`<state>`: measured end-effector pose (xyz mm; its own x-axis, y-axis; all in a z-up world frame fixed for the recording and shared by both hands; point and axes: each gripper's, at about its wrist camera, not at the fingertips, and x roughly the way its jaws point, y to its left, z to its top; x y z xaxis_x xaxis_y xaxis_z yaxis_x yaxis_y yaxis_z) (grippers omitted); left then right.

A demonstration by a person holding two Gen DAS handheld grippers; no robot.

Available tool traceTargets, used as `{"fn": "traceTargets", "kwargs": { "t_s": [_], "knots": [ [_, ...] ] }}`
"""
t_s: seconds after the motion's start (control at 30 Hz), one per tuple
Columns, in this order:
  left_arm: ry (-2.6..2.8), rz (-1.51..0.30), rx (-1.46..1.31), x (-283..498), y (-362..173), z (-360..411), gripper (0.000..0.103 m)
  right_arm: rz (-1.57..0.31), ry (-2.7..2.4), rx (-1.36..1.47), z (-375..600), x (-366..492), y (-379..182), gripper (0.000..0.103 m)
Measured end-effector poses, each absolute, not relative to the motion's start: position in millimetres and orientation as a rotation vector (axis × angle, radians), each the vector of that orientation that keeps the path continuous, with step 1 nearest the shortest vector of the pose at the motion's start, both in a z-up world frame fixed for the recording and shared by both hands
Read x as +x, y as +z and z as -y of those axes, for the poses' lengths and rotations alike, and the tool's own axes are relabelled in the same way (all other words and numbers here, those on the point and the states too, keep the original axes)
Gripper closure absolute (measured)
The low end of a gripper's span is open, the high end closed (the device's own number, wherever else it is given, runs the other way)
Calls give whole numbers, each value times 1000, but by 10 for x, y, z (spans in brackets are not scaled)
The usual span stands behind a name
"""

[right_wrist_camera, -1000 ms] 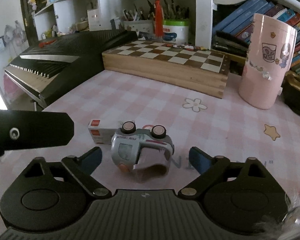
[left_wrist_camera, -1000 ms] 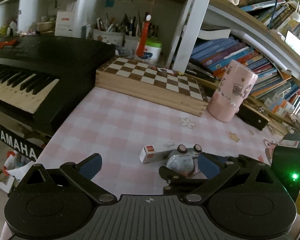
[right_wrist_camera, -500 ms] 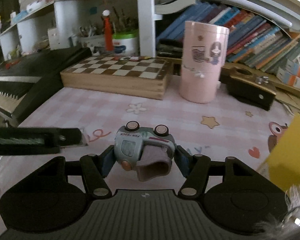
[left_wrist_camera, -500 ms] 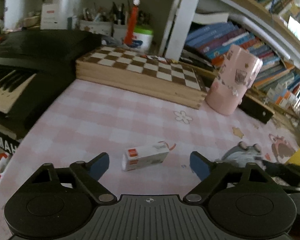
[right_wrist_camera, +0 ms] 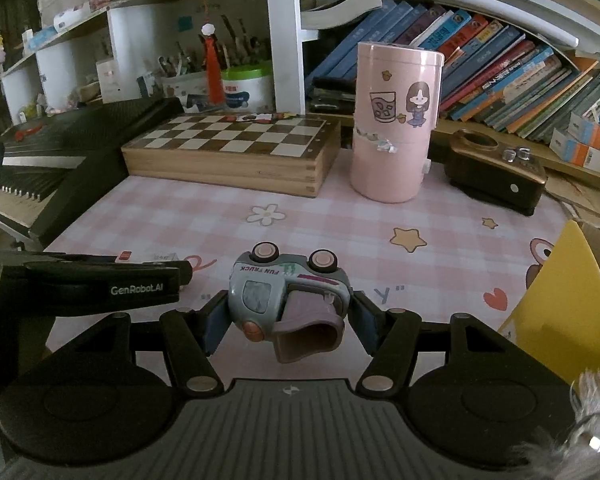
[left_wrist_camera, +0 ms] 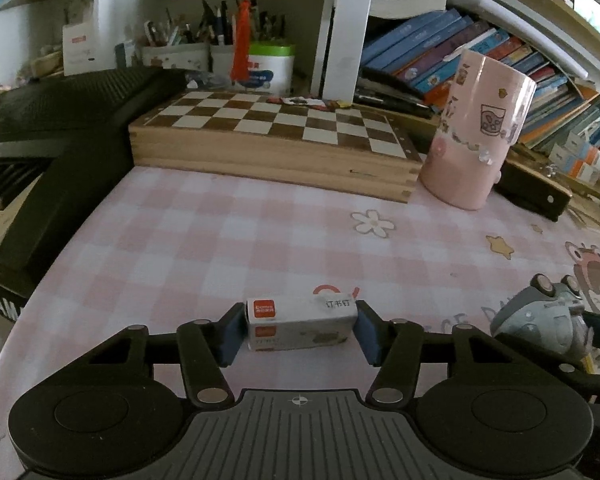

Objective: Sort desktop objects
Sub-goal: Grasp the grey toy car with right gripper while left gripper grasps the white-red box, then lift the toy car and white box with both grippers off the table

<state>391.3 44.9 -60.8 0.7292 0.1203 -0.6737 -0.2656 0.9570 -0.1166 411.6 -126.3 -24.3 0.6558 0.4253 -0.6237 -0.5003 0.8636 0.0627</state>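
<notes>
Left wrist view cuts the keyboard (left_wrist_camera: 56,128) off at the left edge, so only "YA" of its white brand lettering reads, and the toy truck (left_wrist_camera: 548,320) sits half out of frame at the right, upside down with its wheels up, the far side of it hidden by a dark finger of the right tool. The left tool (left_wrist_camera: 298,330) has just been closing and its blue pads now stand against both short ends of the small staple box (left_wrist_camera: 300,322), which lies on the pink checked tabletop (left_wrist_camera: 204,240); the box carries an orange label whose small print is too blurred to read, and a white sticker with Chinese characters. Right wrist view shows what the other cannot: the right tool (right_wrist_camera: 288,314) is clenched on the toy truck, whose side reads "FUN TRUCK" inverted, and the truck's mauve scoop hangs toward the camera. In this view the left tool (right_wrist_camera: 100,286) crosses the left side, marked "GenRobot.AI", and hides all but a strip of the staple box. Beyond stand a chessboard box (right_wrist_camera: 228,148) and a pink cylinder (right_wrist_camera: 396,124) with a cartoon girl and a glass drawn on it; a yellow sheet (right_wrist_camera: 560,312) is cut off at the right
</notes>
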Motion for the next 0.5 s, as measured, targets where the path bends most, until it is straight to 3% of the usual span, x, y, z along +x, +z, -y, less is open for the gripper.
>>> {"fn": "traceTargets", "kwargs": {
  "t_s": [0.5],
  "knots": [
    [154,-635,-270,3440,-247,-460,46,-662,538,-115,1319,3996,-146,42]
  ]
}}
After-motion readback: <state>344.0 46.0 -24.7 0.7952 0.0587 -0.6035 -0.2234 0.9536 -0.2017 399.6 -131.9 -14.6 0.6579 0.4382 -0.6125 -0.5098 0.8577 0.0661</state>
